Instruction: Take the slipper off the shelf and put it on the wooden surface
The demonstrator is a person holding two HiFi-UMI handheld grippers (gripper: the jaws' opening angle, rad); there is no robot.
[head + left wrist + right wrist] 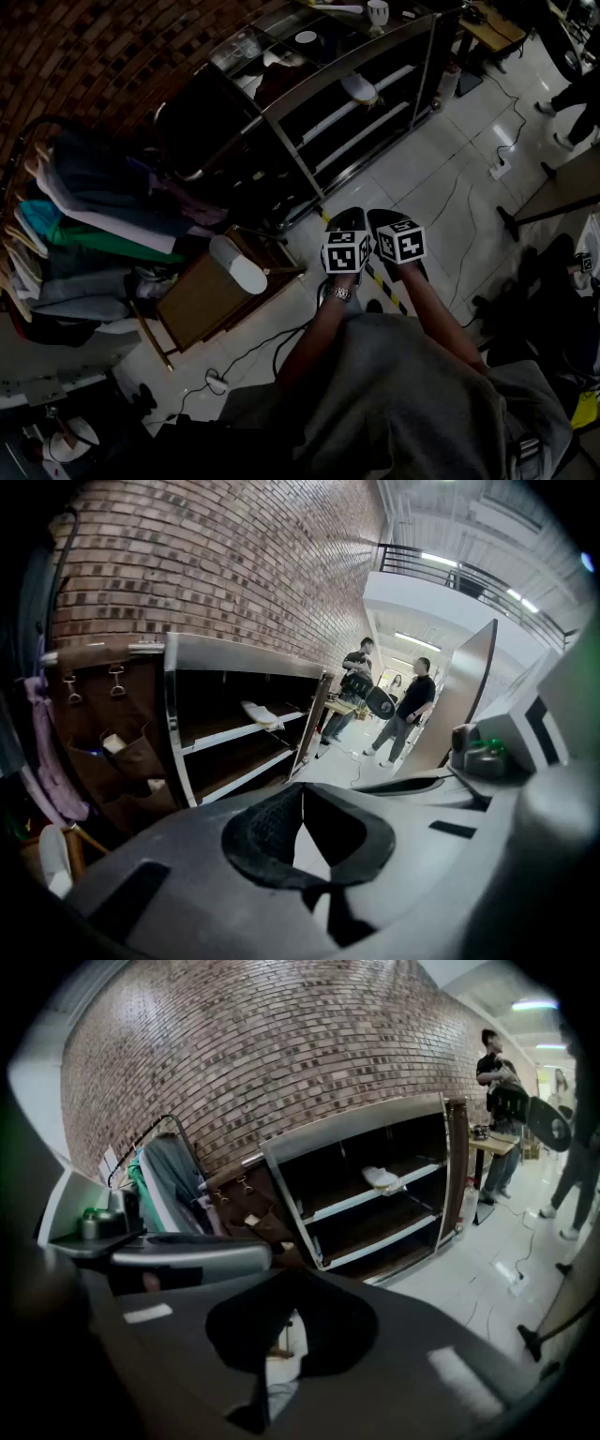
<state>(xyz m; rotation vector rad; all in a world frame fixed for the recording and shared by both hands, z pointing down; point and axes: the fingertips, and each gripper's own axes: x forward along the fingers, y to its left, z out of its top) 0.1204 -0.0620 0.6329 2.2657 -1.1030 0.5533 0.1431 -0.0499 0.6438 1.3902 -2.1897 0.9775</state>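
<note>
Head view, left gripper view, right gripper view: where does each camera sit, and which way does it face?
Head view: on the head, steeply down; forearms, left gripper, right gripper.
Left gripper view: on that gripper, toward the shelf; its shut jaws show.
Right gripper view: likewise; shut jaws.
Shared by all: slipper on the shelf.
</note>
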